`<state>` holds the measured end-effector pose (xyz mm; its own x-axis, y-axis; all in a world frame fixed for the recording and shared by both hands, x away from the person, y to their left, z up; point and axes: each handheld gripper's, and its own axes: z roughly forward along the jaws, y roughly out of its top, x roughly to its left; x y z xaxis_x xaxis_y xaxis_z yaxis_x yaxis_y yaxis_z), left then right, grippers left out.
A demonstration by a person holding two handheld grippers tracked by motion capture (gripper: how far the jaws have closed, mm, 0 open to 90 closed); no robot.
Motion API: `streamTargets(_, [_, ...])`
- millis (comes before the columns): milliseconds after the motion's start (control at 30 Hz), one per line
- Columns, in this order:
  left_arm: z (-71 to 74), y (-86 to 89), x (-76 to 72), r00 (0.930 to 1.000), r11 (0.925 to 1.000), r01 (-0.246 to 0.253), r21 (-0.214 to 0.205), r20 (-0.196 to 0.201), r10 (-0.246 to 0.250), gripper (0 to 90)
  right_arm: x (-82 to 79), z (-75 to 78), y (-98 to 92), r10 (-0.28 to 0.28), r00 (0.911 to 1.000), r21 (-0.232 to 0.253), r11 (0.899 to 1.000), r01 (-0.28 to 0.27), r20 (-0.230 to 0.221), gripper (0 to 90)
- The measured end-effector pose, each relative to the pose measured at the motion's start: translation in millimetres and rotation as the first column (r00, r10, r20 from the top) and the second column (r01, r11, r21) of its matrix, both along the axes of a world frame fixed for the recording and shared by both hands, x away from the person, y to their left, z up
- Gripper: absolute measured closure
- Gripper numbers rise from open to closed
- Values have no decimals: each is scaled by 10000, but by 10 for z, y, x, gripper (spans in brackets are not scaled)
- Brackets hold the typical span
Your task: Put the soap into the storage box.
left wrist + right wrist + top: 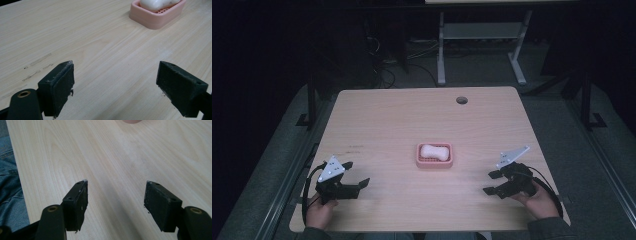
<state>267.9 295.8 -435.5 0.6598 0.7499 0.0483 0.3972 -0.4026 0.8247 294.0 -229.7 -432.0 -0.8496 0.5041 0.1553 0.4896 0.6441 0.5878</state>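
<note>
Pink soap dish (434, 155) is sitting near the middle of the table (387, 120), and that's your landmark. It's a rounded rectangle, looking like matte plastic, with a slotted floor showing in the left gripper view. Its long axis is running left-right across the high view, parallel to your edge of the table.

White soap bar (434, 151) is lying inside the dish, smooth and slightly waisted, its long axis matching the dish's. No brand or writing readable on either.

You're holding the left gripper (357, 176) well to the near-left of the dish, jaws standing wide apart with nothing between them and aiming toward the dish. Pads (61, 86) are looking black, rubbery and scuffed at the edges.

Your right gripper (491, 182) is sitting well to the near-right of the dish, jaws apart too, only bare wood between them.

Table top is showing pale wood-grain laminate, with a round cable hole (461, 100) beyond the dish and faint scuff marks (349, 147) to the dish's left.
</note>
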Motion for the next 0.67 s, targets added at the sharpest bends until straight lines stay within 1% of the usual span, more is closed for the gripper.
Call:
streamTargets(67, [-2,-1,1,10000,10000,5,0,17,-5,145,-18,-27,-7,-1,10000,40,10000,1,17,344])
streamTargets(100, [-2,0,2,10000,10000,7,0,16,-7,145,-32,-36,-9,-70,10000,25,10000,70,-56,342])
streamTargets(167, [-2,0,1,10000,10000,-11,-18,10,11,145,-56,-57,-19,-58,10000,30,10000,58,14,342])
streamTargets(200, [-2,0,3,10000,10000,4,3,17,-4,145,-86,-71,-26,-91,9999,119,9999,90,66,338])
streamTargets(267, [-3,-2,3,10000,10000,5,13,12,-5,145,-106,-72,-28,-146,9999,154,9998,145,23,337])
streamTargets(333, [-4,-7,3,10000,10000,8,23,22,-8,145,-140,-83,-38,-169,9998,204,9997,166,133,324])
streamTargets(400, [-2,-8,2,10000,10000,21,24,29,-21,145,-207,-109,-69,-379,9990,392,9985,370,226,303])
streamTargets(467, [-1,-10,2,10000,10000,43,20,46,-44,145,-234,-115,-86,-470,9986,451,9979,458,253,298])
streamTargets(533, [-1,-10,4,10000,10000,38,-1,38,-38,145,-287,-116,-124,-771,9967,534,9957,756,260,273])
streamTargets(567, [-2,-11,4,10000,10000,30,-37,36,-30,145,-307,-113,-148,-916,9953,572,9943,897,316,272])
streamTargets(667, [2,-11,2,10000,10000,50,-19,40,-50,145,-358,-101,-202,-1349,9907,961,9865,1326,174,236])
